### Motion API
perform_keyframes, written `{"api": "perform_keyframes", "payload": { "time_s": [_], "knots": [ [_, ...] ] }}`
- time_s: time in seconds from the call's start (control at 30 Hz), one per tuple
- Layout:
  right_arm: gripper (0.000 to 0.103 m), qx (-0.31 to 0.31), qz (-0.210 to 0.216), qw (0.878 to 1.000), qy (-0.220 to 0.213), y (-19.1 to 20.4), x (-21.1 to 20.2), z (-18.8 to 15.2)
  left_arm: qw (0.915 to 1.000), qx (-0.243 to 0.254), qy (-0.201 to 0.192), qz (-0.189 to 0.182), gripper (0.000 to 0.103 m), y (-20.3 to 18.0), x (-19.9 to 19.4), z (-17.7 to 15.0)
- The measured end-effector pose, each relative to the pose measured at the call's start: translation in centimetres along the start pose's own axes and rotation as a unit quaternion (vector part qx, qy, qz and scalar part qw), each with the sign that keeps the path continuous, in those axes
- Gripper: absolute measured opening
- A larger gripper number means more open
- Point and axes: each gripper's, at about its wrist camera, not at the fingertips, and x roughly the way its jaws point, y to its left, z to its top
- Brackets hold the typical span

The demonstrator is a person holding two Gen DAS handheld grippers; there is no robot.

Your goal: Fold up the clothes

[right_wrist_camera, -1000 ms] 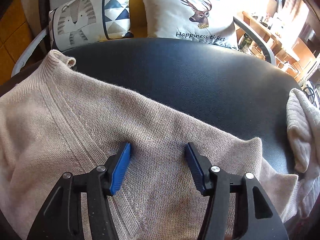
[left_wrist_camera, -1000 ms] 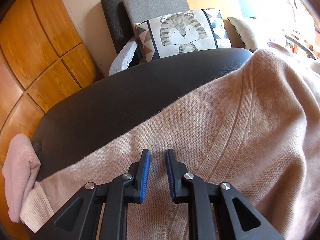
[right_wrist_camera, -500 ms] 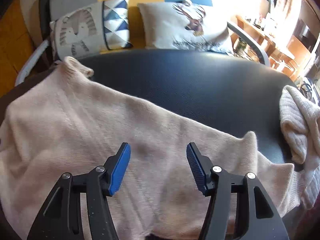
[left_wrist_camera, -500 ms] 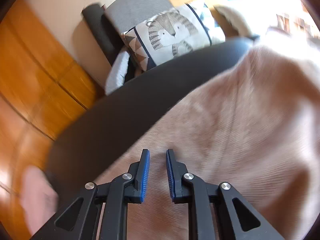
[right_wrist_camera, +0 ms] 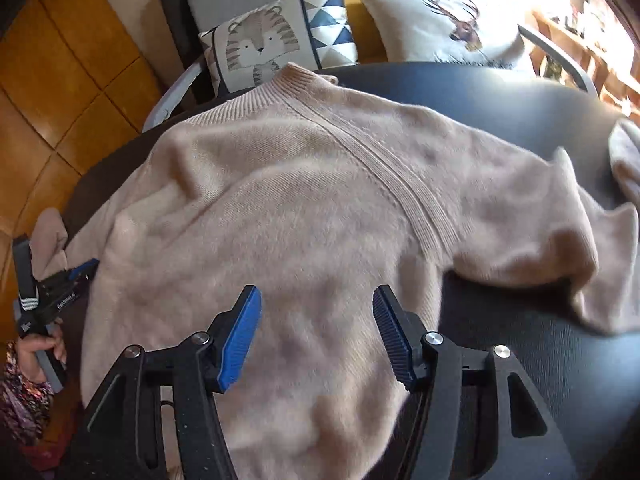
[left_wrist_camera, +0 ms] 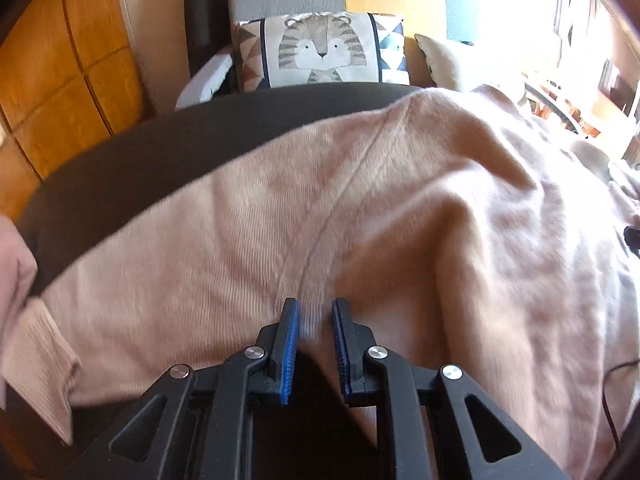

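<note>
While the beige ribbed-knit turtleneck sweater point(right_wrist_camera: 320, 208) lies spread face-up over the round black leather-look desk point(right_wrist_camera: 520, 360), collar pointing toward the tiger-print cushion point(right_wrist_camera: 260, 48) on the grey armchair behind, both tongs hang above the hem side and neither has cloth in it: the left tongs point(left_wrist_camera: 312, 320) stand only narrowly parted, the raised knit seam point(left_wrist_camera: 320, 240) showing in the slit but the blue pads point(left_wrist_camera: 290, 340) not pinching it as far as the blurred picture lets me judge, and the right tongs point(right_wrist_camera: 318, 320) are released wide over the lower body. Sweater is not flat yet; the sleeve on the right point(right_wrist_camera: 580, 272) is bunched and rucked up near the desk's edge, the other sleeve's ribbed cuff point(left_wrist_camera: 40, 360) trails off the near left rim, with a second pale knit garment point(right_wrist_camera: 628, 160) lying at the far right. To do this step well I'd judge: open the left tongs wider before going down, bite the hem or side edge and not the mid-panel, take both layers, pull taut to smooth first, then fold a sleeve in along the seam line; soft knit stretches and slips on the slick top, so lift low and slow
</note>
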Motion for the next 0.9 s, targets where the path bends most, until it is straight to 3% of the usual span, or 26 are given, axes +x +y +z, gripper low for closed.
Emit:
{"api": "perform_keyframes", "payload": {
  "time_s": [0.2,0.43,0.6,0.77,0.9],
  "knots": [
    [0.060,0.029,-0.007,0.999,0.019,-1.6,-3.5,-6.1,0.9975,-0.042,0.018,-0.053,0.019,1.0,-1.9,-3.6],
    [0.060,0.005,-0.018,0.999,0.047,0.7,-2.9,-11.5,0.9934,-0.065,0.018,-0.093,0.028,-0.3,-3.2,-6.1],
    [0.060,-0.024,-0.034,0.999,0.027,2.5,-2.6,-12.5,0.9874,-0.094,0.015,-0.127,0.041,-0.9,-3.6,-6.5],
    [0.060,-0.011,-0.022,1.000,0.006,3.4,-2.5,-13.3,0.9737,-0.159,0.001,-0.163,0.054,-0.1,-3.2,-6.7],
    [0.056,-0.021,-0.031,0.999,0.002,4.2,-2.4,-13.7,0.9649,-0.190,-0.013,-0.181,0.056,0.3,-3.1,-7.0]
  ]
}}
